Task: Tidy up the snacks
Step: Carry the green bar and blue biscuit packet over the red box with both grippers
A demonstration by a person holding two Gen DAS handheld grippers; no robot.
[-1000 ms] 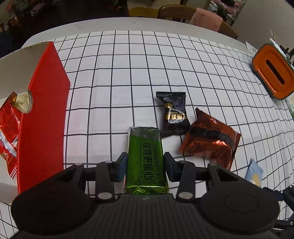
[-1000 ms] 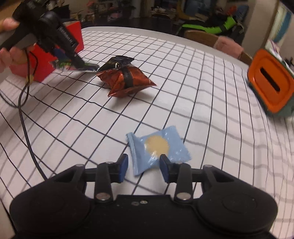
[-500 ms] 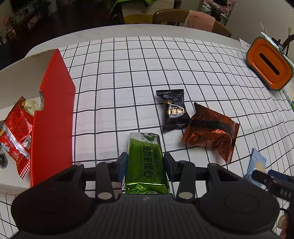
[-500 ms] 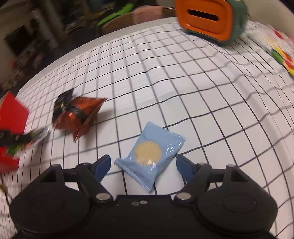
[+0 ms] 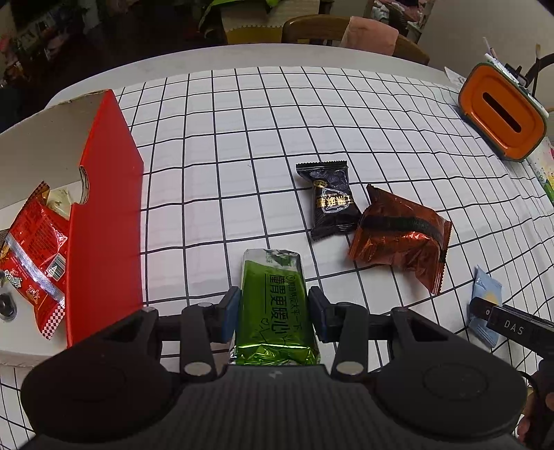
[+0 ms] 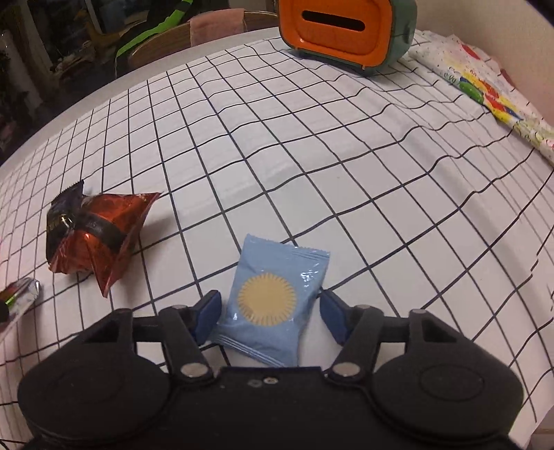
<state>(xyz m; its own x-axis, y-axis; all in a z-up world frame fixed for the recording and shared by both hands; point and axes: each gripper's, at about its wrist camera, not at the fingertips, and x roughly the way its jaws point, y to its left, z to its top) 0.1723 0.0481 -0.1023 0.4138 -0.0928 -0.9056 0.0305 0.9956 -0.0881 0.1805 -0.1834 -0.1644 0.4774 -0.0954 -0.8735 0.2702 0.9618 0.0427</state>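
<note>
Our left gripper (image 5: 273,313) squeezes the green snack bar (image 5: 273,304) low in the middle of its view. Our right gripper (image 6: 270,315) is closing around the blue packet (image 6: 270,297), low in its view, pads not pressing it.

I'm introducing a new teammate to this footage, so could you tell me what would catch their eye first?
Probably the green foil packet clamped in the left gripper, beside the red box that already holds a red snack bag. Next, the light blue sun-printed packet between the closing jaws of the right gripper, then the orange-fronted container at the checked tablecloth's far edge.
</note>
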